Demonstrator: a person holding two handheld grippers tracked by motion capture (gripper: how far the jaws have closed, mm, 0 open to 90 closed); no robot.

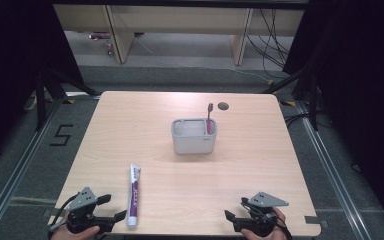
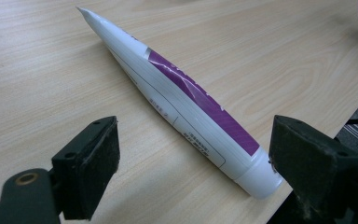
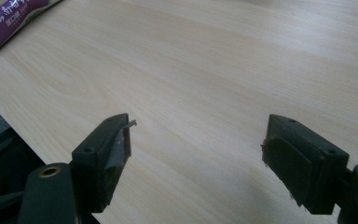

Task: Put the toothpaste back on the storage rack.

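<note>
grey floor (image 1: 25, 160), black curtains (image 1: 10, 55), wooden desks (image 1: 180, 22).

the left gripper (image 2: 193, 156) has its two black jaws spread wide just above the light wooden table (image 2: 42, 70). a white toothpaste tube with a purple band (image 2: 182, 98) lies flat on the table and runs diagonally between the jaws, its crimped flat end far from the camera and its white cap (image 2: 261, 179) just beside the right-hand jaw, near the table edge. neither jaw pad visibly presses on the tube.

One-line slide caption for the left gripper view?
Left tool open, jaws on either side of the cap end of a white-and-purple toothpaste tube lying on the wooden table.
</note>
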